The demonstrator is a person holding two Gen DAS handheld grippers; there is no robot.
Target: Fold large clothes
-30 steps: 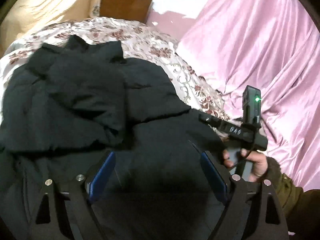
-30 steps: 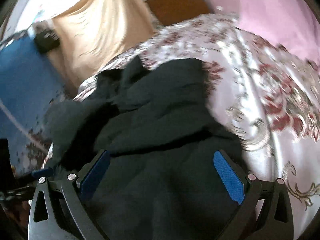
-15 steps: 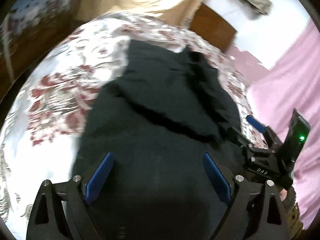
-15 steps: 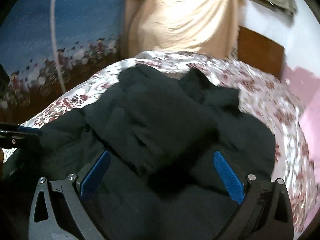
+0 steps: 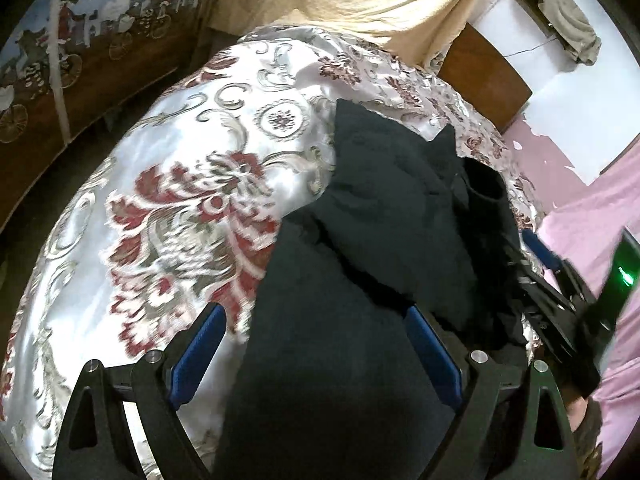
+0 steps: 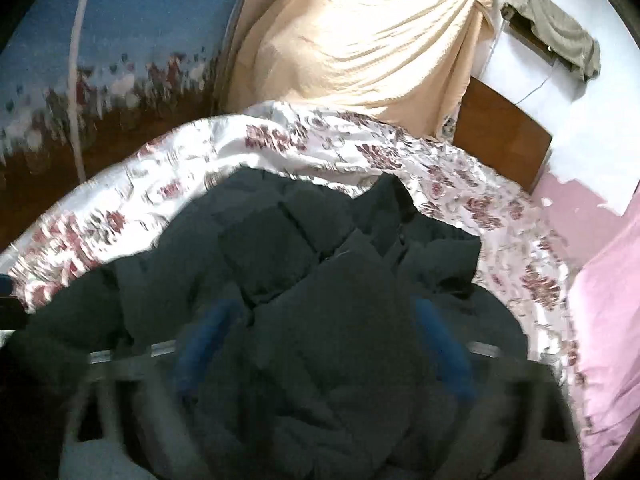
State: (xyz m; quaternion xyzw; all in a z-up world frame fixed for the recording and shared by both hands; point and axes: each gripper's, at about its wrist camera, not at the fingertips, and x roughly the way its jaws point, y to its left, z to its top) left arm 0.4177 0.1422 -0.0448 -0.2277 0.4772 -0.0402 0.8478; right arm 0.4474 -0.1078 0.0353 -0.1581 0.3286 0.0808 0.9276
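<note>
A large black padded jacket (image 5: 384,248) lies bunched on a bed with a white and red floral cover (image 5: 180,208). My left gripper (image 5: 316,344) is open, its blue pads apart, over the jacket's near left edge. The right gripper shows in the left wrist view at the jacket's right side (image 5: 540,256). In the right wrist view the jacket (image 6: 320,300) fills the lower frame. My right gripper (image 6: 324,344) is blurred by motion, its blue pads wide apart over the fabric. Neither gripper holds cloth.
A beige draped cloth (image 6: 360,40) and a wooden headboard (image 6: 504,136) stand behind the bed. A pink sheet (image 6: 608,320) lies to the right. A patterned blue and brown wall hanging (image 5: 80,32) is on the left.
Both wrist views have swung left and upward. The left gripper has shifted to the jacket's left edge, with more floral cover now showing. The right gripper is now blurred by motion.
</note>
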